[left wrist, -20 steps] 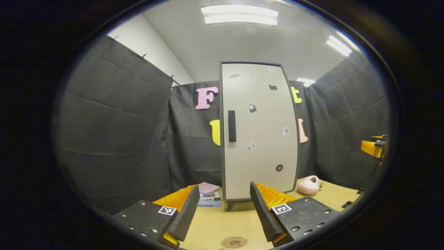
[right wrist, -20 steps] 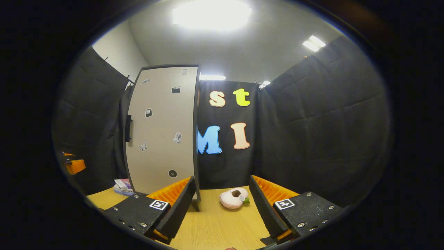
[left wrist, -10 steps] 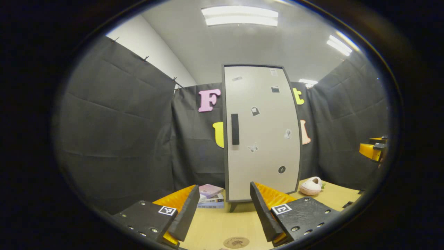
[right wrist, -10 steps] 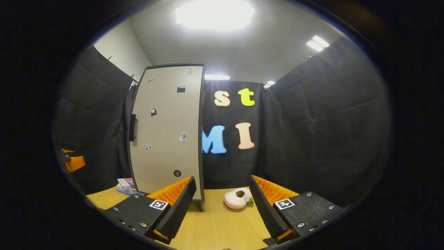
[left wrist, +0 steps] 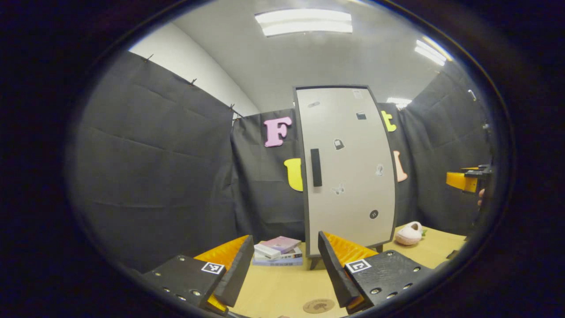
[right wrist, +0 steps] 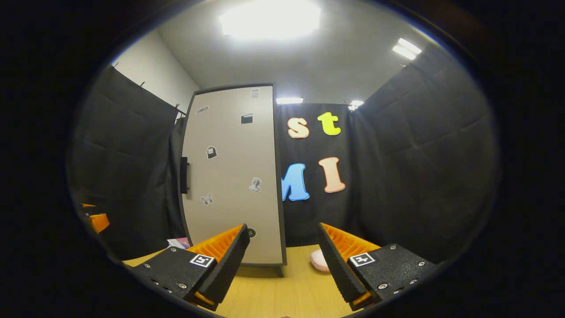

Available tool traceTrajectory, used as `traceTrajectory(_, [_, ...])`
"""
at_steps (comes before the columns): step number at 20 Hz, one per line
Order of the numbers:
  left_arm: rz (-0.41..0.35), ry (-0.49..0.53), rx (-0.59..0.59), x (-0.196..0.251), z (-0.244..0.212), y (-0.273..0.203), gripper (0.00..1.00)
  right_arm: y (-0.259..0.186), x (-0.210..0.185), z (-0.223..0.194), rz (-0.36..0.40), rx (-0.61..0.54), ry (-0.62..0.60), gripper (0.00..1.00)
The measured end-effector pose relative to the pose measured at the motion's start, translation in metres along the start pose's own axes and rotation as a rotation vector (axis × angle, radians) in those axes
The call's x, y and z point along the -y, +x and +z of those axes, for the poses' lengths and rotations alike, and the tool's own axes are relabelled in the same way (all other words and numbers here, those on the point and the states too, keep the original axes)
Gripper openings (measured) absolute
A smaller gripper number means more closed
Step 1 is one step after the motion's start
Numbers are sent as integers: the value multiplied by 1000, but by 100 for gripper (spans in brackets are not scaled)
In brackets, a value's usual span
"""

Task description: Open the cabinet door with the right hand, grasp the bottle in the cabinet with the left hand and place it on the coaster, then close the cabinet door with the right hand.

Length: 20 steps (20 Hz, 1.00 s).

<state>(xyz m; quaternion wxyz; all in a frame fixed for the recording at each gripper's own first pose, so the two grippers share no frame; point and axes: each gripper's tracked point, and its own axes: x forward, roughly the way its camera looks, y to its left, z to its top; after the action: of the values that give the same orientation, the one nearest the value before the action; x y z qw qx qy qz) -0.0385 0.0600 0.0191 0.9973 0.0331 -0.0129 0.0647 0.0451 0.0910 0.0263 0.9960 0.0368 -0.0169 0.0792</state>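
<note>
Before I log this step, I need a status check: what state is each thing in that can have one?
Cabinet door: shut, handle untouched.
Left gripper: open, holding nothing, above the table.
Right gripper: open, holding nothing, short of the door.
Coaster: bare, flat on the table.
Books: stacked beside the cabinet.
</note>
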Motion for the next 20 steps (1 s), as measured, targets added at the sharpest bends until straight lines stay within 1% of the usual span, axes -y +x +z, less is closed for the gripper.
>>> traceTrajectory(2, [28, 8, -3, -16, -2, -7, 83, 15, -18, 8, 28, 14, 10, 95])
traceTrajectory(3, [41, 9, -7, -23, -3, -10, 88, 23, -28, 10, 45, 19, 11, 95])
traceTrajectory(6, [84, 12, -15, -46, -6, -17, 87, 46, -58, 16, 90, 29, 9, 95])
traceTrajectory(7, [98, 17, -15, -54, -6, -20, 84, 54, -68, 18, 103, 31, 11, 95])
traceTrajectory(9, [126, 26, -17, -67, -7, -23, 84, 68, -88, 18, 133, 29, 14, 95])
traceTrajectory(10, [141, 28, -17, -76, -8, -25, 87, 74, -98, 20, 148, 32, 14, 95])
traceTrajectory(11, [154, 30, -19, -85, -8, -28, 83, 81, -108, 24, 161, 39, 14, 95])
traceTrajectory(13, [182, 34, -20, -99, -9, -35, 83, 96, -128, 27, 183, 46, 11, 95])
traceTrajectory(14, [195, 36, -22, -104, -10, -37, 88, 102, -137, 29, 192, 50, 13, 95])
traceTrajectory(17, [227, 41, -27, -124, -14, -45, 88, 122, -169, 38, 227, 67, 31, 95])
traceTrajectory(18, [237, 41, -30, -129, -16, -48, 84, 129, -179, 39, 238, 68, 32, 95])
traceTrajectory(20, [255, 38, -31, -141, -18, -51, 84, 141, -197, 42, 247, 76, 31, 95])
